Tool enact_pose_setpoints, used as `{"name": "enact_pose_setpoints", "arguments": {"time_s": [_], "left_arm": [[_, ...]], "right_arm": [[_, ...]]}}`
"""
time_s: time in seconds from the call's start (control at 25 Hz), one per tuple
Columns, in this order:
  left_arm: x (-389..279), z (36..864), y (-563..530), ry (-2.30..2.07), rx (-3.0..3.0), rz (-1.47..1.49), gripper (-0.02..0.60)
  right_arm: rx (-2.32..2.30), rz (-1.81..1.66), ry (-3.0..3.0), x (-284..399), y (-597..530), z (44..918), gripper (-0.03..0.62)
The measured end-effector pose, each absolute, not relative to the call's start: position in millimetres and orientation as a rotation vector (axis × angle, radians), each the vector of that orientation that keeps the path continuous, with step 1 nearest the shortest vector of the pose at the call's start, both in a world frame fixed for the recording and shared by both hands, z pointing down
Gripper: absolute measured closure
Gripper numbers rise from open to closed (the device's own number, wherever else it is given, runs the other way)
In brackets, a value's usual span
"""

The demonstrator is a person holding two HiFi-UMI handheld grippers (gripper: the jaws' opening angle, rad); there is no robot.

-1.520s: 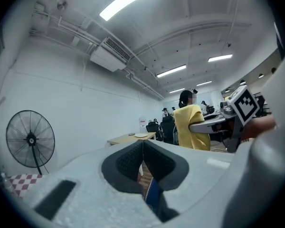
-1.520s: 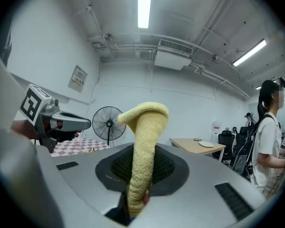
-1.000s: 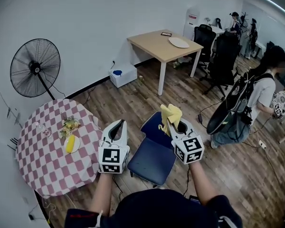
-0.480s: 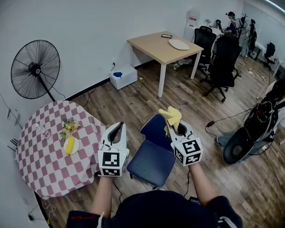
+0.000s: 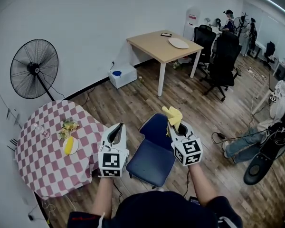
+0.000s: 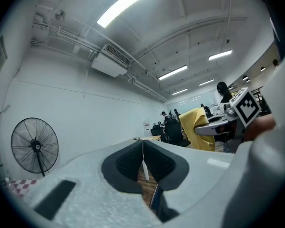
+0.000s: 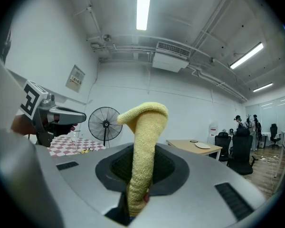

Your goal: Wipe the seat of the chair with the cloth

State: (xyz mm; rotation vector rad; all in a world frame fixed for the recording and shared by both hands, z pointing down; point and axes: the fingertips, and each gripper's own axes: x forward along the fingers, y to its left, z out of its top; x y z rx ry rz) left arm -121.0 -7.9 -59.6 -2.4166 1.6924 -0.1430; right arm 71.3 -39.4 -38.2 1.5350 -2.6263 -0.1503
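A blue chair (image 5: 153, 159) stands on the wood floor just in front of me, its seat bare between my two grippers. My right gripper (image 5: 173, 126) hangs level over the chair's right side, shut on a yellow cloth (image 5: 173, 115) that sticks up from its jaws. In the right gripper view the cloth (image 7: 143, 146) rises in a folded column between the pads of the right gripper (image 7: 141, 175). My left gripper (image 5: 118, 128) is held level at the chair's left edge, shut and holding nothing; in its own view the left gripper (image 6: 143, 158) has its jaws pressed together.
A round table with a checked cover (image 5: 47, 163) stands close on the left, with a plate and flowers on it. A standing fan (image 5: 34, 69) is behind it. Farther off are a wooden table (image 5: 164, 46), a white box (image 5: 123, 75), black office chairs (image 5: 223, 56) and a person (image 5: 275, 122) at right.
Both grippers have stayed where they were. The person at the right has moved away toward the right edge and now sits low, with the dark bag on the floor.
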Motion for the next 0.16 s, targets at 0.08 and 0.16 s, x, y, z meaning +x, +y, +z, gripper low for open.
{"name": "enact_pose_setpoints", "arguments": {"time_s": [0.08, 0.16], "left_arm": [[-121.6, -59.4, -8.7, 1.694, -2.418, -0.141, 0.563], [-122.4, -59.2, -9.1, 1.696, -2.418, -0.140, 0.563]], "right_arm": [[1.539, -0.153, -2.623, 71.2, -40.4, -37.7, 0.545], [1.540, -0.153, -2.621, 70.5, -41.0, -37.1, 0.546]]}}
